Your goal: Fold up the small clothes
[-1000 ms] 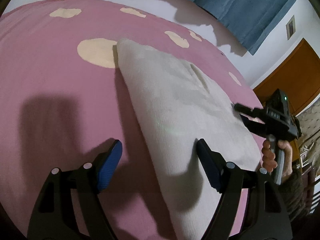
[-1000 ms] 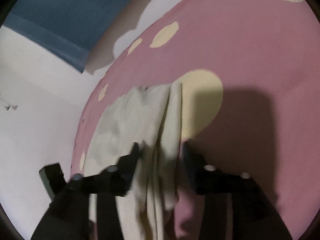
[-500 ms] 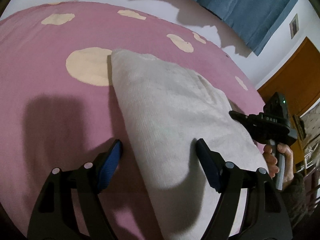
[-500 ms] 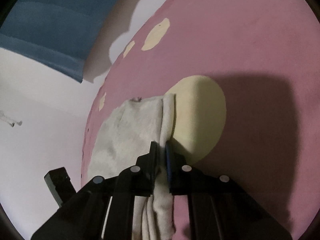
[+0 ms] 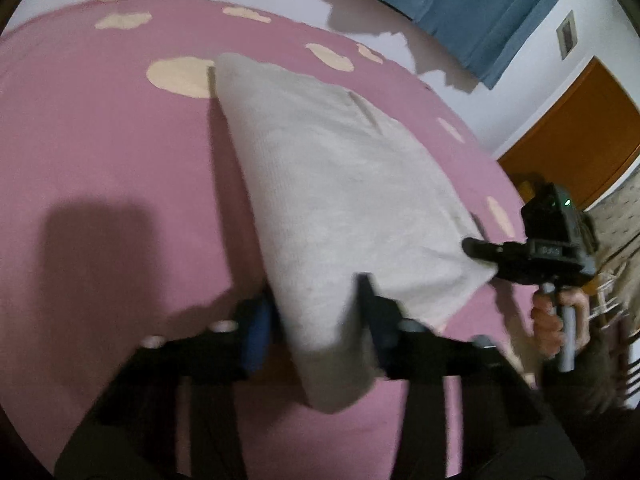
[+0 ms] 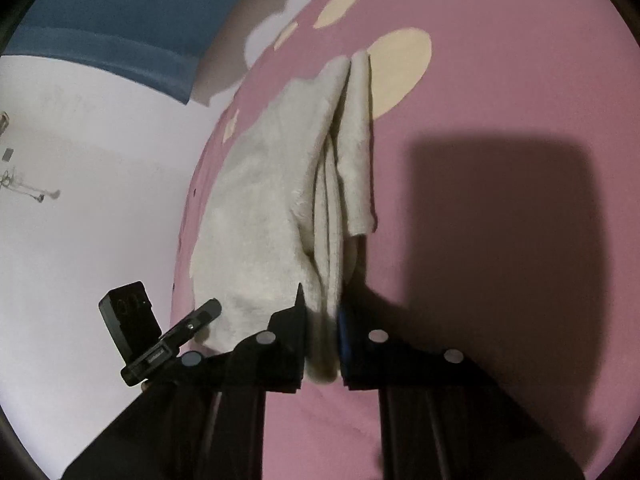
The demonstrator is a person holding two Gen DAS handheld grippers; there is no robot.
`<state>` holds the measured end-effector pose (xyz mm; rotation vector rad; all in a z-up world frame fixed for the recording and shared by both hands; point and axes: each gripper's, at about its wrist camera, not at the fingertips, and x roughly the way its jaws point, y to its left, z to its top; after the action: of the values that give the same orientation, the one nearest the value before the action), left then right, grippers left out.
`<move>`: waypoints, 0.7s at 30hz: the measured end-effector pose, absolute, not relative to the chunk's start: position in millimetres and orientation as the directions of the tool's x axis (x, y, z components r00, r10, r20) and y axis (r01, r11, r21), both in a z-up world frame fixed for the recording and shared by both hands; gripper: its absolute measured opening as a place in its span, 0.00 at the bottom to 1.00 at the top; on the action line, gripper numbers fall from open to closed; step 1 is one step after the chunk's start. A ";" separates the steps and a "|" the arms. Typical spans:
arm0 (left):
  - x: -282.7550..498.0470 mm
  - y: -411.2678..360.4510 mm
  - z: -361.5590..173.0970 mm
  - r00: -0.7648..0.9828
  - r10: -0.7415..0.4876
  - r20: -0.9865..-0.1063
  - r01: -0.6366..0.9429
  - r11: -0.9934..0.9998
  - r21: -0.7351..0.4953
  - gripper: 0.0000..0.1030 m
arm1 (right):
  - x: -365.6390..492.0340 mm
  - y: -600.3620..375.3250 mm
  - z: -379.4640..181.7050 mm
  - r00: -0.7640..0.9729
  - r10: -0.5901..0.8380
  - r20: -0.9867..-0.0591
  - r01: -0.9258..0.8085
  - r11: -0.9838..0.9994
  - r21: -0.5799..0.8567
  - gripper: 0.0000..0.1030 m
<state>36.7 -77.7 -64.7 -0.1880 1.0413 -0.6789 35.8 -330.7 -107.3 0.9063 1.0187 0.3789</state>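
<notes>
A beige garment (image 5: 340,184) lies on a pink bed cover (image 5: 100,140) with cream spots. My left gripper (image 5: 314,296) straddles its near corner; the jaws are closing, and the cloth fills the gap between the blue pads and bunches there. At the garment's right corner, my right gripper (image 5: 476,246) is held by a hand (image 5: 548,320). In the right wrist view the right gripper (image 6: 322,300) is shut on a bunched fold of the garment (image 6: 264,208), which hangs in pleats ahead of it. The left gripper (image 6: 208,312) touches the cloth's left corner.
A blue curtain (image 5: 460,0) and white wall lie beyond the bed's far edge. An orange door (image 5: 572,140) stands at the right. Bare pink cover spreads left of the garment, with gripper shadows on it.
The left jaws narrowed from wide apart onto the garment's near corner. The right jaws shut on the cloth's edge and drew it back, so the garment now rises off the cover.
</notes>
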 end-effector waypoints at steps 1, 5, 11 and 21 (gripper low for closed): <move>37.3 -77.1 -63.7 0.324 -0.596 -0.734 0.421 0.786 -0.452 0.29 | 34.0 -331.0 -106.0 0.510 0.649 -0.564 0.129 0.591 0.797 0.12; 32.2 -80.2 -66.8 0.357 -0.560 -0.748 0.437 0.808 -0.396 0.29 | 32.5 -333.0 -110.6 0.521 0.652 -0.551 0.146 0.568 0.810 0.12; 26.9 -77.9 -66.6 0.384 -0.552 -0.740 0.438 0.814 -0.381 0.29 | 41.8 -328.0 -114.6 0.549 0.653 -0.522 0.149 0.538 0.829 0.12; 19.7 -77.6 -63.7 0.418 -0.520 -0.745 0.436 0.834 -0.337 0.32 | 30.0 -327.8 -113.3 0.586 0.617 -0.526 0.162 0.546 0.822 0.13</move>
<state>19.7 -77.6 -63.7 -0.0963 0.9686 -0.6008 30.0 -327.8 -113.3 0.9829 0.9347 0.3221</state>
